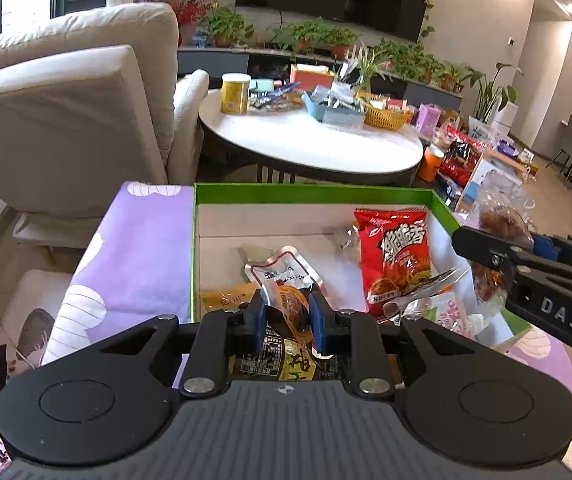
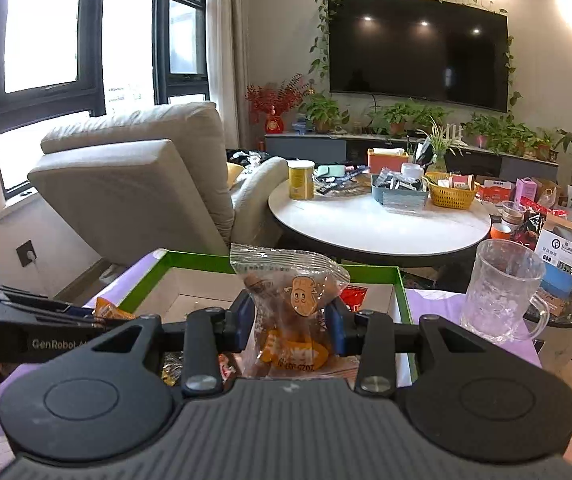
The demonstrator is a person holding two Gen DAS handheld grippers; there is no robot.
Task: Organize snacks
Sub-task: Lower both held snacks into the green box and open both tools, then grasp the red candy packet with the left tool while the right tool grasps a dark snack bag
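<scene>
my left gripper [image 1: 289, 320] is clamped on a dark orange-brown snack packet [image 1: 291, 312], held over the near edge of the green-rimmed box [image 1: 309, 191]. my right gripper [image 2: 290, 326] pinches a clear bag of brown snacks [image 2: 291, 300], lifted above the same box. inside lie a red chip bag [image 1: 395, 256] and a silver pouch [image 1: 282, 270]; glass mug [image 2: 501, 288] stands right of the box.

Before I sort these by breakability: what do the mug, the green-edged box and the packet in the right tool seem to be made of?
Mug: clear textured glass, or possibly plastic; see-through with a frosty pattern.
Box: likely cardboard; matte pale inside, glossy green rim.
Packet: thin clear plastic film; crinkled, contents visible through it.
</scene>
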